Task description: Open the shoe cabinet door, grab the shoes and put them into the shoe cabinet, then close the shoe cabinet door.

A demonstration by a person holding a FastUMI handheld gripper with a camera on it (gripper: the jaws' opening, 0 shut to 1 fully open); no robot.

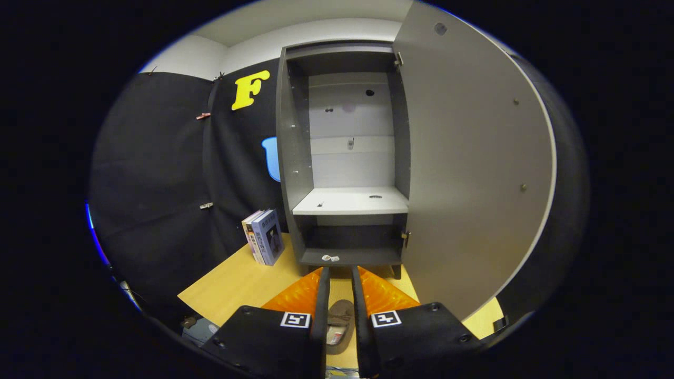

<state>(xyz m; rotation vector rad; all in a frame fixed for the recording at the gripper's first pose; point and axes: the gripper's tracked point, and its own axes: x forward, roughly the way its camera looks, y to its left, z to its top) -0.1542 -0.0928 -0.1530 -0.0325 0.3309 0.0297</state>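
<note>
I have the gripper pointed at the shoe cabinet, whose door stands swung wide to the right, so the opening step looks done. The shoe, a brown sandal as far as I can make out, lies flat on the wooden table below and between the fingers, back from their tips. The fingers sit close together with a narrow gap, and I judge they press on nothing. I expect the sandal to be light and soft, its sole bending easily and its straps floppy. I would pinch it across the sole edge or a strap near the middle, so it does not droop. The white shelf and the lower compartment beneath it are ready. A few books lean left of the cabinet.
</note>
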